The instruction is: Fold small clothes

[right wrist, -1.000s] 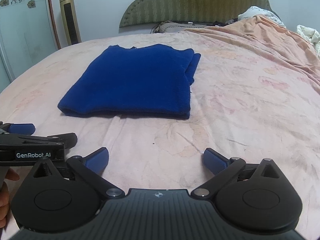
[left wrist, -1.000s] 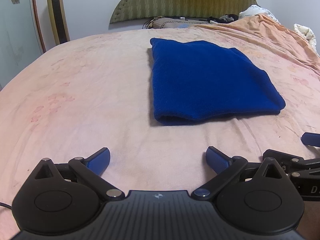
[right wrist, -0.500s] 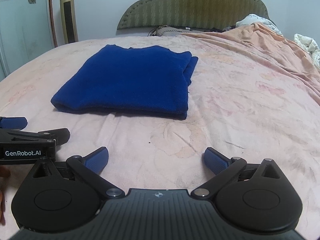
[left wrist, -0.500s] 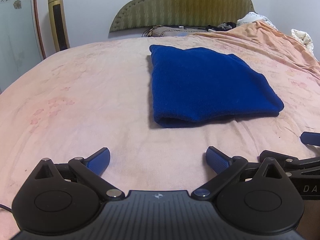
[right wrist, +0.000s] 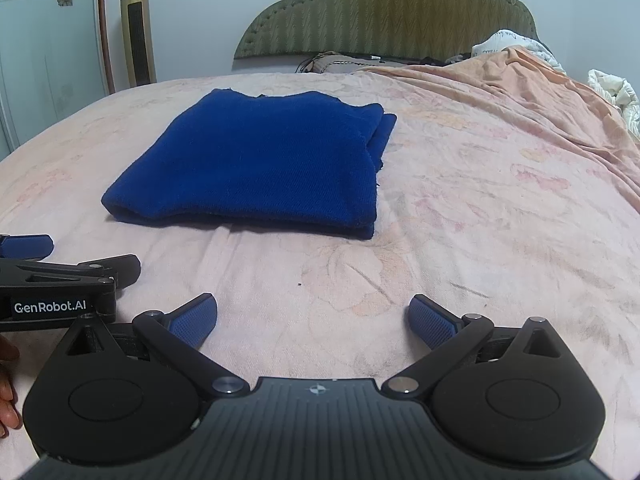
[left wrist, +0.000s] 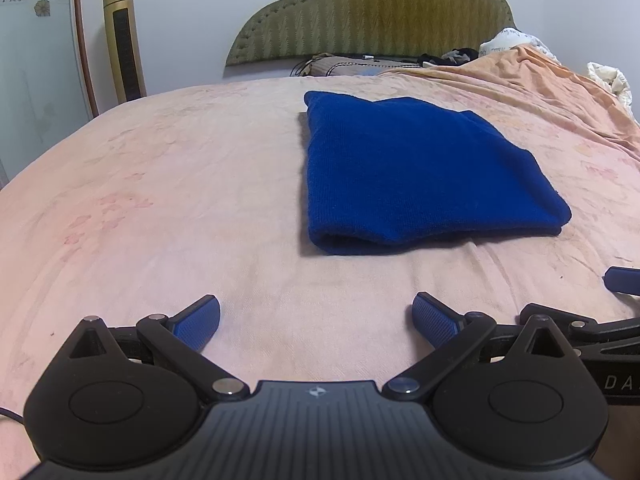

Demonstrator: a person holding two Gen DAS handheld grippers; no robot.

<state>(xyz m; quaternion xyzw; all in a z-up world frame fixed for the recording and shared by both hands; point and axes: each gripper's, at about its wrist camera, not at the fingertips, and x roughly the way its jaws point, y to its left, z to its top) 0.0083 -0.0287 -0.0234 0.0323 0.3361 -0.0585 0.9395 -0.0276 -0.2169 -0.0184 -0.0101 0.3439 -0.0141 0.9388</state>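
A dark blue knitted garment (left wrist: 416, 176) lies folded into a flat rectangle on the pink bed; it also shows in the right wrist view (right wrist: 260, 164). My left gripper (left wrist: 316, 316) is open and empty, low over the bed, well short of the garment's near fold. My right gripper (right wrist: 312, 314) is open and empty, also short of the garment, beside the left one. The left gripper's body shows at the left edge of the right wrist view (right wrist: 60, 280).
The pink floral sheet (left wrist: 160, 200) covers the bed. A rumpled orange blanket (right wrist: 540, 104) lies at the right. A green padded headboard (left wrist: 372, 12) and pillows stand at the back. A gold tower fan (left wrist: 124, 40) stands by the left wall.
Both grippers have drawn back and tilted lower, away from the folded garment. The garment has not moved.
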